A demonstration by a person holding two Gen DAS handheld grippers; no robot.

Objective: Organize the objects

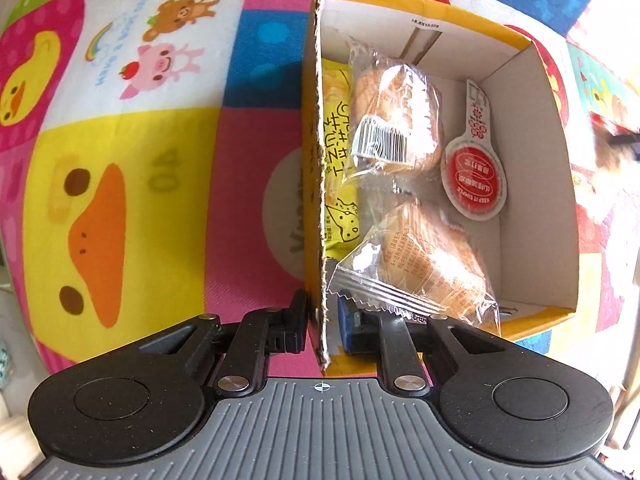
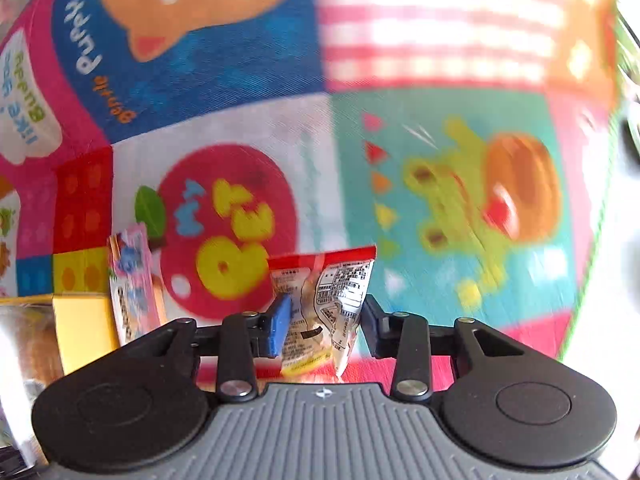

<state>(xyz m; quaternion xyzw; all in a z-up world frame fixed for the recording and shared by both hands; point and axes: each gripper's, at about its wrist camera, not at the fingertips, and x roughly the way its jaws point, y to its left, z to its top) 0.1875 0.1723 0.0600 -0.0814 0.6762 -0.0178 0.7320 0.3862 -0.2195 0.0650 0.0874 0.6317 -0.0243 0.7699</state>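
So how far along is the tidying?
Partly done. The box already holds two wrapped cakes, a yellow packet and a red-lidded cup. The left gripper clamps the box wall; the right gripper holds a red packet. A pink packet remains outside.

Snacks gathered in an open box

The yellow cardboard box (image 1: 440, 28) holds two clear-wrapped pastries (image 1: 396, 120), a yellow packet (image 1: 340, 152) and a red-lidded cup (image 1: 474, 176); a red-edged foil sachet (image 2: 324, 300) hangs crumpled outside.
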